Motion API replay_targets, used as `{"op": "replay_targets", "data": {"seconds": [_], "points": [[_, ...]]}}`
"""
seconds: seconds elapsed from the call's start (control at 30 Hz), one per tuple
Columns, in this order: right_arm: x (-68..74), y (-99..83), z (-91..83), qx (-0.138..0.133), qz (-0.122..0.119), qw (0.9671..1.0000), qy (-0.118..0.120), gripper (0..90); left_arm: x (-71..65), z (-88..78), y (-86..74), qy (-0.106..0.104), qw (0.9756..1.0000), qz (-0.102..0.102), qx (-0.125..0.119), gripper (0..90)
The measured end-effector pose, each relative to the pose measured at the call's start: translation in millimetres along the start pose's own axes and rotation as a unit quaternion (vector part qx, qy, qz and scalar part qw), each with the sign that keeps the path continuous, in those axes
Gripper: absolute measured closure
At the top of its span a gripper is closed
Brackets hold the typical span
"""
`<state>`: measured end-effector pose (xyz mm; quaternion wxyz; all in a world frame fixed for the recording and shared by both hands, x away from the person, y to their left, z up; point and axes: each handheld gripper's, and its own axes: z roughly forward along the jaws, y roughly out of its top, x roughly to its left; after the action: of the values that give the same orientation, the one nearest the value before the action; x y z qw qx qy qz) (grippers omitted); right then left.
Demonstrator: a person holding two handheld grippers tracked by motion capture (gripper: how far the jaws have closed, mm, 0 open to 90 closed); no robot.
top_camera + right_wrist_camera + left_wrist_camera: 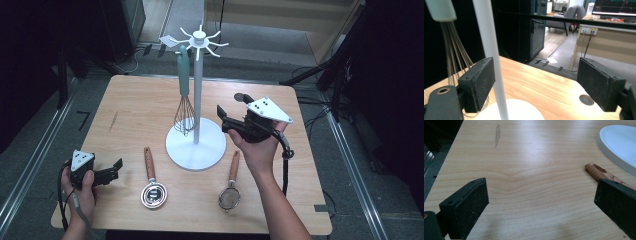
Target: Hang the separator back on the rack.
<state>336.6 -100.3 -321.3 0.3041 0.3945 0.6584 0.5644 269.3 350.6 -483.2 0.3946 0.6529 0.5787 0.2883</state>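
A white stand with hook arms on top rises from a round base at the table's middle. A whisk with a teal handle hangs from one hook. My right gripper is held above the table just right of the pole, open and with nothing in it. In the right gripper view the pole and whisk wires stand by the left jaw of my right gripper. My left gripper rests open at the front left; the left gripper faces bare wood.
A wooden-handled metal scoop lies front centre-left; its handle shows by the left gripper's right jaw. A wooden-handled strainer lies front right of the base. The wooden table has rails and cables around it.
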Motion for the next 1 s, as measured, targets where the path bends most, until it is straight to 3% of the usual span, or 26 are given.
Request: {"op": "replay_targets", "data": {"seconds": [0.17, 0.43, 0.63, 1.0], "points": [[-3.3, -10.0, -0.7, 0.006, 0.007, 0.9999, -0.014, 20.6, -0.2, 0.1, 0.0, 0.0, 1.0, -0.001, -0.001, 0.0], [-13.1, -32.1, -3.5, 0.022, 0.027, 0.9989, -0.03, 37.5, -0.1, 0.0, 0.0, 0.0, 1.0, 0.0, 0.0, 0.0], [-16.6, -49.5, -5.7, 0.036, 0.036, 0.9978, -0.042, 39.9, 0.1, 0.1, 0.0, -0.001, 1.0, 0.0, -0.001, 0.0], [-26.9, -80.2, -14.3, 0.076, 0.069, 0.9941, -0.037, 50.6, 0.2, -0.1, 0.0, 0.0, 1.0, 0.001, 0.001, 0.0]]}}
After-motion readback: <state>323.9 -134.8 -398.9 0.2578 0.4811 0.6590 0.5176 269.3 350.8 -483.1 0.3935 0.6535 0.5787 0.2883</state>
